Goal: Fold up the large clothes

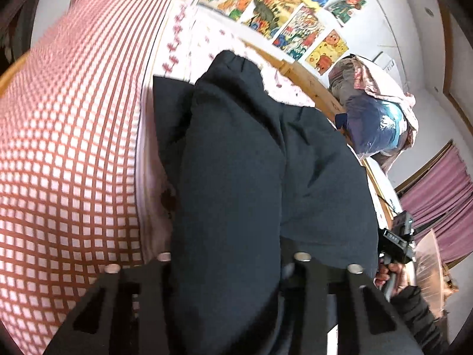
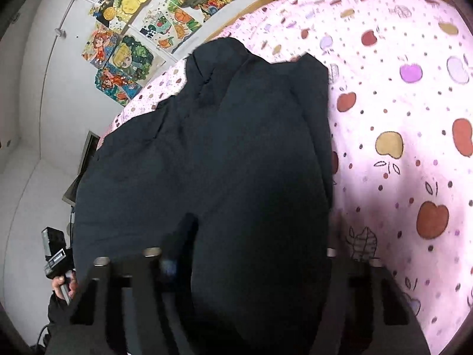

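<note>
Dark garment on bed, near wall-side edge. Left tool and right tool each clenched on its near hem. Lift evenly, keep hem taut, fold toward far edge.

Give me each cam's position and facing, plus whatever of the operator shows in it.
Left wrist: sits on the left gripper, looks down along its fingers at the dark garment bunched between them, checked cover alongside; right hand on its handle at the edge.
Right wrist: sits on the right gripper, same garment, apple-print sheet beyond; left hand at the edge.
Shared: garment, wall drawings, wooden bed frame.
</note>
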Demonstrator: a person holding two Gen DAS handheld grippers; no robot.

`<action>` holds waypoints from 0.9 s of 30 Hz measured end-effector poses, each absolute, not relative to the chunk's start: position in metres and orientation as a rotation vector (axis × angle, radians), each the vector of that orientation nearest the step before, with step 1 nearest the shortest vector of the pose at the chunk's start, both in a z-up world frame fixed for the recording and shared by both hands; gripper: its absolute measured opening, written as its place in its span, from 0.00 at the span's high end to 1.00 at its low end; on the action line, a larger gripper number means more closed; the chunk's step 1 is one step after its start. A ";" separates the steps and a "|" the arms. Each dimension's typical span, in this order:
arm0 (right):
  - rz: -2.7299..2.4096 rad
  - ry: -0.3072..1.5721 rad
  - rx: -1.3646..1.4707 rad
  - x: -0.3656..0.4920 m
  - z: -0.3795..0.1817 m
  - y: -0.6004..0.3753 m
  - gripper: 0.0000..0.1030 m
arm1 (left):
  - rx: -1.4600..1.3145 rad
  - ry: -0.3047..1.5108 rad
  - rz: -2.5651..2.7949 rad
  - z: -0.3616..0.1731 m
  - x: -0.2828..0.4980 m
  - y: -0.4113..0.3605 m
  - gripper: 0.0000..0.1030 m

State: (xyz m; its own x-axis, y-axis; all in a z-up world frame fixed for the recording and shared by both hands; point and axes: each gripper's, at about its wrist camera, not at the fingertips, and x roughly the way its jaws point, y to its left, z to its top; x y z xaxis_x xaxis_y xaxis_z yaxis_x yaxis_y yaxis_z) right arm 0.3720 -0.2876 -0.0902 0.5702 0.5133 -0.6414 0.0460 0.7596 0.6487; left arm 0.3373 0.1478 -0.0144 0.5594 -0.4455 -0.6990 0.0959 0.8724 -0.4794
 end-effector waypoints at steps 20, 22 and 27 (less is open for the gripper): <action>0.401 0.686 0.493 0.336 0.055 -0.261 0.84 | -0.215 0.690 -0.283 0.118 0.244 0.145 0.81; 0.411 0.673 0.469 0.331 0.061 -0.255 0.84 | -0.220 0.686 -0.275 0.115 0.235 0.151 0.81; 0.427 0.669 0.443 0.319 0.052 -0.251 0.84 | -0.239 0.715 -0.249 0.085 0.229 0.162 0.80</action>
State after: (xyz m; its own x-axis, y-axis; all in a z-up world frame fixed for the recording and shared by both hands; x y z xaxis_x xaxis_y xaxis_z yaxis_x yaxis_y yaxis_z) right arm 0.3188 -0.2508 0.0523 0.7061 0.5090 -0.4923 -0.2327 0.8234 0.5175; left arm 0.2289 0.1624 0.0854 0.7284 -0.3047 -0.6137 0.1429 0.9435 -0.2989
